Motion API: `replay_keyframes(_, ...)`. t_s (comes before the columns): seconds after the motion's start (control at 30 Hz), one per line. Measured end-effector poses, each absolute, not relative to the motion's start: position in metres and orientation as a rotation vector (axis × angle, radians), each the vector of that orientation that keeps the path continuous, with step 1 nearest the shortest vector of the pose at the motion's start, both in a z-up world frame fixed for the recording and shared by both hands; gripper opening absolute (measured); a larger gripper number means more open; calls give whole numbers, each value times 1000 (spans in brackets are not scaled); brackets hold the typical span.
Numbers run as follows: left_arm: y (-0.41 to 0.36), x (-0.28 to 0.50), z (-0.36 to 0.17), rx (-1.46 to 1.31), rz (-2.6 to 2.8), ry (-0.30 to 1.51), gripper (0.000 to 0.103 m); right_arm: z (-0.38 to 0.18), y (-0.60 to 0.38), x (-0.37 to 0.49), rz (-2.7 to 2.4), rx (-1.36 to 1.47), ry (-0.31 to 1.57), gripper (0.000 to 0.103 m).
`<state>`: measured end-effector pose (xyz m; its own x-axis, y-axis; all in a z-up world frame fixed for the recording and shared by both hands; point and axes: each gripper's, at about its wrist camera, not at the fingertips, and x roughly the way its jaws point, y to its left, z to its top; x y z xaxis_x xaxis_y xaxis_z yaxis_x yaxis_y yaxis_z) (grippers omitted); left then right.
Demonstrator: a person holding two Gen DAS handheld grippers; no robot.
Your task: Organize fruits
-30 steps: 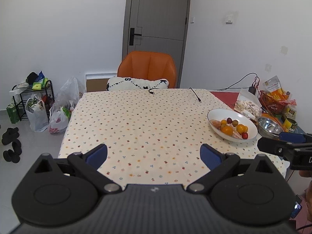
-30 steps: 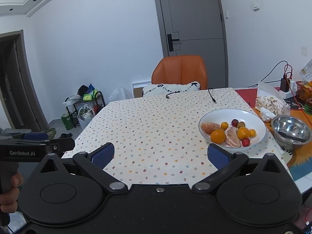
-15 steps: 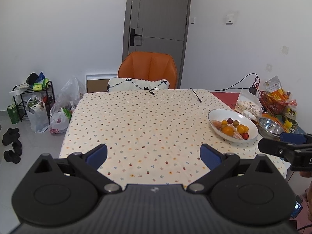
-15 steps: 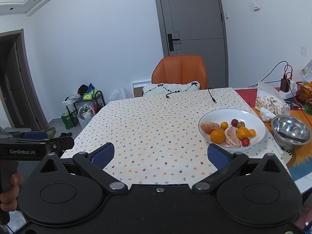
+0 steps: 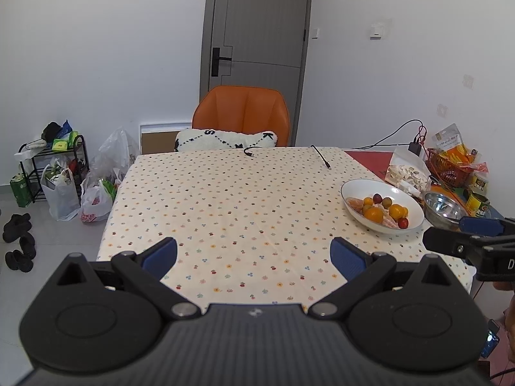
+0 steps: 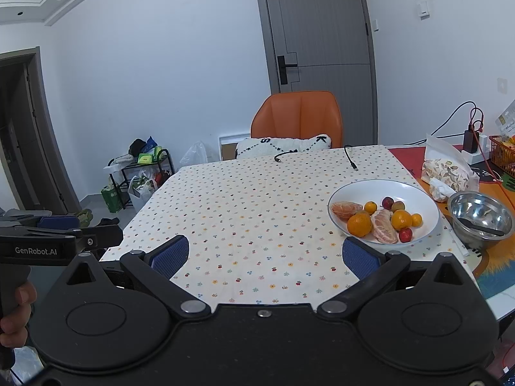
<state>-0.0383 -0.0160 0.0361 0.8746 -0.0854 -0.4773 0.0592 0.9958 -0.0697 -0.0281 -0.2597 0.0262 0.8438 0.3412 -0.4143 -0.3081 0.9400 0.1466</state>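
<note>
You get bright, even room light, soft shadows only. Focus stays sharp across the desk (image 5: 225,199). Fisheye bends door (image 6: 318,29) and walls; corners vignette dark. Mild glare on steel bowl (image 6: 479,215).

L tool (image 5: 254,257) wide apart, R tool (image 6: 265,255) wide apart, both level, nothing held

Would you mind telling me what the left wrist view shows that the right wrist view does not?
Only the left wrist view shows the yellow cans and shoes on the floor. Only the right wrist view shows the dark doorway and the spoon in the steel bowl. Both show the white fruit bowl, orange chair and both open grippers, left gripper and right gripper.
</note>
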Motion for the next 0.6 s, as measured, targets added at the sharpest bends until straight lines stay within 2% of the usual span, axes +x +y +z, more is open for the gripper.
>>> replay_keyframes(0.6,-18,-38,35,-35,-64,503,100,27,-261,-26,340,75,452,103)
